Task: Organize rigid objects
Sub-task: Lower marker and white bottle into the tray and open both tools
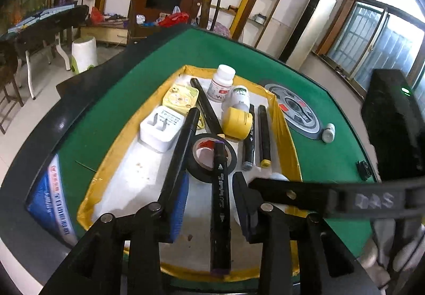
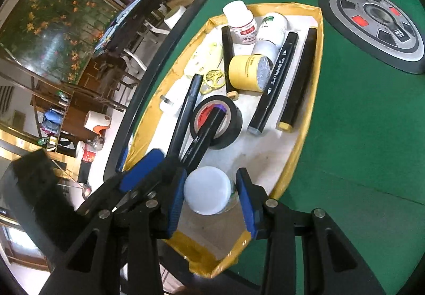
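Note:
A black marker with purple ends (image 1: pixel 220 204) lies in the yellow-rimmed tray (image 1: pixel 288 135), its far end propped on a black tape roll (image 1: pixel 198 171). My left gripper (image 1: pixel 211 178) straddles the marker, open, with a gap beside its blue pads (image 1: pixel 182 204). In the right wrist view my right gripper (image 2: pixel 211 175) is shut on a white-capped bottle (image 2: pixel 207 190) low over the tray's (image 2: pixel 310 114) near end. Just left of it are the left gripper's pad (image 2: pixel 140 170) and the marker (image 2: pixel 204 133).
The tray also holds two white bottles (image 1: pixel 221 82), a yellow tape roll (image 1: pixel 236 122), two black markers (image 1: pixel 264 135), a pen (image 1: pixel 191 122), a white plug adapter (image 1: pixel 159 130) and a yellow box (image 1: pixel 180 99). A small bottle (image 1: pixel 328 133) stands on the green table by its centre disc (image 1: pixel 297 111).

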The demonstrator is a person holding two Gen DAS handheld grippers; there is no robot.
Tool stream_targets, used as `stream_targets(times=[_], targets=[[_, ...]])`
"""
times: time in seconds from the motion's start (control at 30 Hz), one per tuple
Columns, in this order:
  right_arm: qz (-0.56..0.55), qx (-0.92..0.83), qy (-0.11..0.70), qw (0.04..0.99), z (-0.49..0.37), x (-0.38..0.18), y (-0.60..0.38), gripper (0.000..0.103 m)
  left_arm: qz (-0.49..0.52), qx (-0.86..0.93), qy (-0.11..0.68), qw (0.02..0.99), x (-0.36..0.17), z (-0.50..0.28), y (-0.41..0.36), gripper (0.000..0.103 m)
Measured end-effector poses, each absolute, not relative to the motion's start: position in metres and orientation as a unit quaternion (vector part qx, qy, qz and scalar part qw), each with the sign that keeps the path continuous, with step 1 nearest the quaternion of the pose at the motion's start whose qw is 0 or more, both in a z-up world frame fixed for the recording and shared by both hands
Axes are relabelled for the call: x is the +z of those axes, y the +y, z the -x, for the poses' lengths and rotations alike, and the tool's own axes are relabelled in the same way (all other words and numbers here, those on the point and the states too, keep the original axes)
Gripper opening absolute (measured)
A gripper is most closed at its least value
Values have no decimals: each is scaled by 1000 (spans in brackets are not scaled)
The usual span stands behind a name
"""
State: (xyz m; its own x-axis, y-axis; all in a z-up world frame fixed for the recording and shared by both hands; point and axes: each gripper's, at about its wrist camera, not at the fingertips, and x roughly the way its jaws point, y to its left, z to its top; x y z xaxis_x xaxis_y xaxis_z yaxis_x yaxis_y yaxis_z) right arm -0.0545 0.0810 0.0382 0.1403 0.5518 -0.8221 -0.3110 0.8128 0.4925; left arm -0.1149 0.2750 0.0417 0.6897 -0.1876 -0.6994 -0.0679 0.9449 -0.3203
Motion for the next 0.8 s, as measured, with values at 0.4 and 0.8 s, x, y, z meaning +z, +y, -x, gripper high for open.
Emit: stream_targets(times=[0.4, 0.8], targets=[[-69, 276, 577, 765, 32, 33, 105, 43, 60, 73, 321, 942, 73, 135, 267, 89], [-98, 284, 554, 776, 46, 47, 75, 51, 14, 103, 333, 937, 73, 134, 247, 97]])
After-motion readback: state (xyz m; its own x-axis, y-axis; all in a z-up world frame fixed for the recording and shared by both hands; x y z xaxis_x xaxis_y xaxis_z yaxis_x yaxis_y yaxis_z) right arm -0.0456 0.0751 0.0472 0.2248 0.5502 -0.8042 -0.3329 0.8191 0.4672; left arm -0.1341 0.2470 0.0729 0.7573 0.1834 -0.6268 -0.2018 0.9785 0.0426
